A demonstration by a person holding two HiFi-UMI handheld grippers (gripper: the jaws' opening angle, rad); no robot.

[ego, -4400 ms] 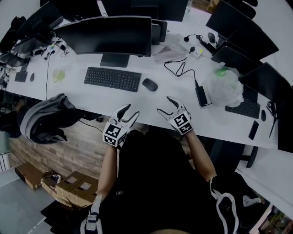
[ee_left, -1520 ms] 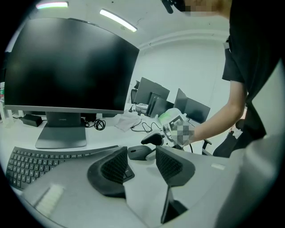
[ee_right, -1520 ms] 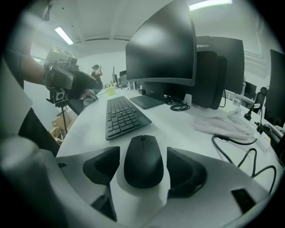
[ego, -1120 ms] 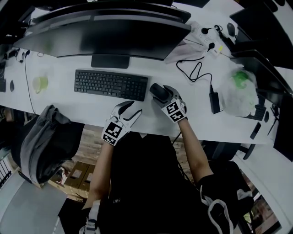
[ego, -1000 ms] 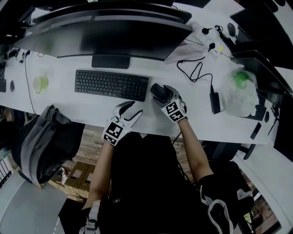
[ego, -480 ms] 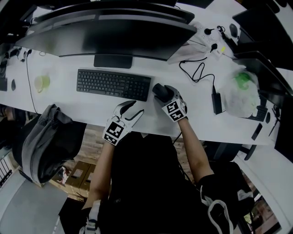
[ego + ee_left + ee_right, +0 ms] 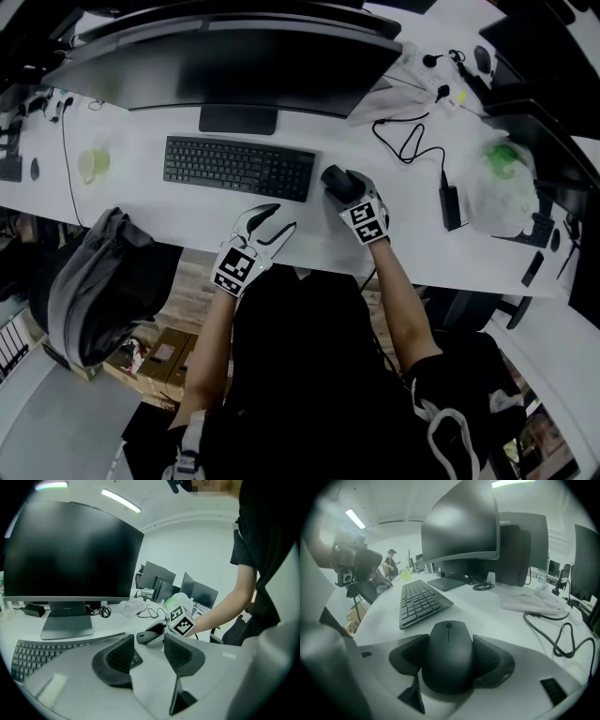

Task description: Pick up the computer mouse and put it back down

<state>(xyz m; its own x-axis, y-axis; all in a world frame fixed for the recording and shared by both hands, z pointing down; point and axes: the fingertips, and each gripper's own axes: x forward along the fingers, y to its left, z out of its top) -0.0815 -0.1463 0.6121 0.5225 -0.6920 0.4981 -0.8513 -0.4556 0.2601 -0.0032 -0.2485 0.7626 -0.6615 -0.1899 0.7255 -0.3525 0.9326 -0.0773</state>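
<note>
The black computer mouse [image 7: 335,177] lies on the white desk [image 7: 178,212], just right of the keyboard [image 7: 239,168]. My right gripper [image 7: 345,186] straddles it from the near side. In the right gripper view the mouse [image 7: 449,667] fills the gap of the right gripper [image 7: 450,646]; the jaws are closing and both pads touch its sides. It still rests on the desk. My left gripper [image 7: 272,217] hovers open over the desk's front edge, below the keyboard's right end. The left gripper [image 7: 150,649] has nothing between its fingers; beyond them shows the mouse [image 7: 148,635].
A wide dark monitor [image 7: 234,70] stands behind the keyboard. A black cable [image 7: 412,145] and power brick [image 7: 449,206] lie to the mouse's right, with a plastic bag [image 7: 497,187] further right. A green cup [image 7: 94,164] sits far left. A grey backpack [image 7: 94,281] hangs below the desk edge.
Since the earliest frame my right gripper went from the desk's front edge to the mouse. Over the last second its jaws narrowed around the mouse; the left gripper barely moved.
</note>
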